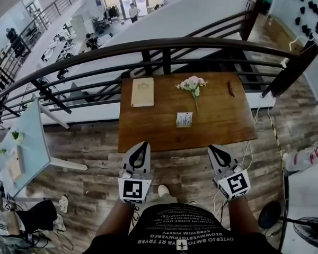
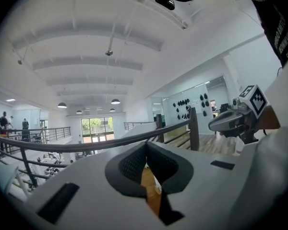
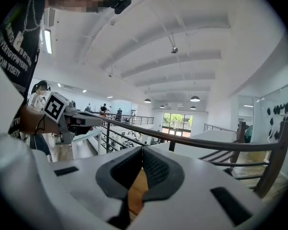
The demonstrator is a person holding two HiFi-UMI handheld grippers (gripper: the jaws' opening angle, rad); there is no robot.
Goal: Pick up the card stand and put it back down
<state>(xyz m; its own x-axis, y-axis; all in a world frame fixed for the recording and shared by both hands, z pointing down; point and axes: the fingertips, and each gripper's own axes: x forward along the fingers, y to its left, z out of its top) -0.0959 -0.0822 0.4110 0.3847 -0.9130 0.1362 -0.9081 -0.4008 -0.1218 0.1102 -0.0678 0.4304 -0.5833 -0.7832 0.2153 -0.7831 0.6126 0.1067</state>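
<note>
The card stand point(image 1: 184, 119), a small white upright card, sits near the front middle of the wooden table point(image 1: 222, 126). Both grippers hang over the floor short of the table's front edge and touch nothing. My left gripper point(image 1: 143, 144) is shut and empty, to the lower left of the stand. My right gripper point(image 1: 212, 148) is shut and empty, to the stand's lower right. In the left gripper view the jaws point(image 2: 146, 146) meet at their tips, with tabletop showing below. In the right gripper view the jaws point(image 3: 142, 150) are closed the same way.
On the table lie a pale board point(image 1: 142, 92) at the back left, a flower bouquet point(image 1: 192, 84) behind the stand and a small dark object point(image 1: 230, 88) at the back right. A dark railing point(image 1: 164, 46) runs just behind the table. A light blue table point(image 1: 26, 142) stands to the left.
</note>
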